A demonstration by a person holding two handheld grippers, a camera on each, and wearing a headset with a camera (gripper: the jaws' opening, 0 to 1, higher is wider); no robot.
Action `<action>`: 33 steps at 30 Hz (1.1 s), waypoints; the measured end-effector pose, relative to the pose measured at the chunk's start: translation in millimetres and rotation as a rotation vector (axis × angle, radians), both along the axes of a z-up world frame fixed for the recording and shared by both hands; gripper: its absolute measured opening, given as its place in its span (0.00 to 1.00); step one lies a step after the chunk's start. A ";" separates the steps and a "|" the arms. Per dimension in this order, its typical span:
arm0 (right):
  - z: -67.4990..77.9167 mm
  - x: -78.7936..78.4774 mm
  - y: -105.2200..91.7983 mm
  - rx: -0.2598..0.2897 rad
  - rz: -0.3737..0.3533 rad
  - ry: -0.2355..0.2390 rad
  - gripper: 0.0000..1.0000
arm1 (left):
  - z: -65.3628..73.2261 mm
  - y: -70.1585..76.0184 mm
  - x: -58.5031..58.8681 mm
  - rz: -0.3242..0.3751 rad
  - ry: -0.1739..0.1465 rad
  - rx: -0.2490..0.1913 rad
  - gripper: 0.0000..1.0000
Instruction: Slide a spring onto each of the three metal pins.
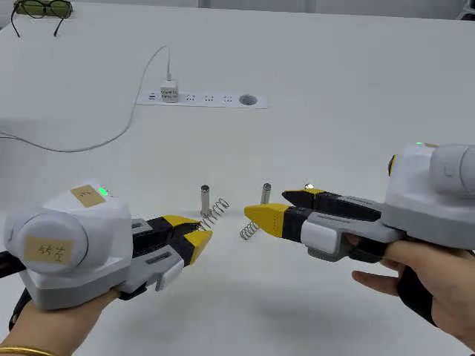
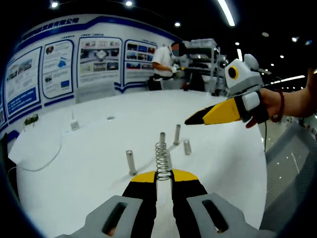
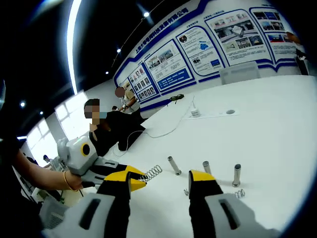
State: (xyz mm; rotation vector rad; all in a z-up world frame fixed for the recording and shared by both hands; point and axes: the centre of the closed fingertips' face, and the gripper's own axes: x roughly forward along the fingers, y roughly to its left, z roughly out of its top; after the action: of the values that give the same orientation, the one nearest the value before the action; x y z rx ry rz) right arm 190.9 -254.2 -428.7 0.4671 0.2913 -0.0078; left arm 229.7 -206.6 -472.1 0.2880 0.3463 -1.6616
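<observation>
Three short metal pins stand upright on the white table (image 1: 334, 111): one (image 1: 205, 199), a middle one (image 1: 266, 193), and a third (image 1: 309, 187) half hidden behind my right gripper. My left gripper (image 1: 202, 230) is shut on a spring (image 1: 215, 211), also seen in its own view as a spring (image 2: 162, 157) rising from the tips, just right of the nearest pin (image 2: 131, 162). My right gripper (image 1: 266, 205) is open, its jaws apart beside the middle pin. A loose spring (image 1: 249, 231) lies by its lower jaw. Another small spring (image 3: 239, 193) lies at a pin's foot (image 3: 237, 174).
A white power strip (image 1: 204, 98) with a plugged charger (image 1: 169, 91) and cable lies at the back. Dark glasses (image 1: 43, 9) rest at the far left corner. People sit and stand (image 3: 106, 126) beyond the table.
</observation>
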 end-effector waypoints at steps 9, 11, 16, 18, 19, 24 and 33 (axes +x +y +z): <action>3.6 11.1 12.3 0.082 0.005 -0.033 0.40 | 14.9 3.5 -12.3 -0.014 0.007 -0.056 0.10; 4.5 12.8 14.7 0.105 0.005 -0.041 0.37 | 18.7 5.2 -15.3 -0.017 0.010 -0.068 0.10; 7.3 15.7 20.2 0.183 0.003 -0.067 0.31 | 26.7 7.9 -21.5 -0.021 0.019 -0.095 0.10; 6.7 16.1 22.0 0.201 0.004 -0.066 0.30 | 29.8 8.5 -22.3 -0.020 0.019 -0.108 0.10; 6.5 16.3 22.6 0.208 0.004 -0.067 0.30 | 31.0 8.6 -22.6 -0.019 0.020 -0.113 0.10; 8.0 17.1 25.7 0.277 0.000 -0.084 0.26 | 37.9 8.5 -25.6 -0.027 0.030 -0.144 0.10; 14.0 18.1 30.9 0.399 0.002 -0.115 0.14 | 46.5 8.0 -29.3 -0.034 0.047 -0.177 0.10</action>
State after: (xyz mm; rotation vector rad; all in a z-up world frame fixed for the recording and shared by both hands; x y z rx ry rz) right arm 209.0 -223.3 -414.7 0.8600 0.1796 0.0804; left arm 200.4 -198.5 -425.6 0.1233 0.2282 -1.7220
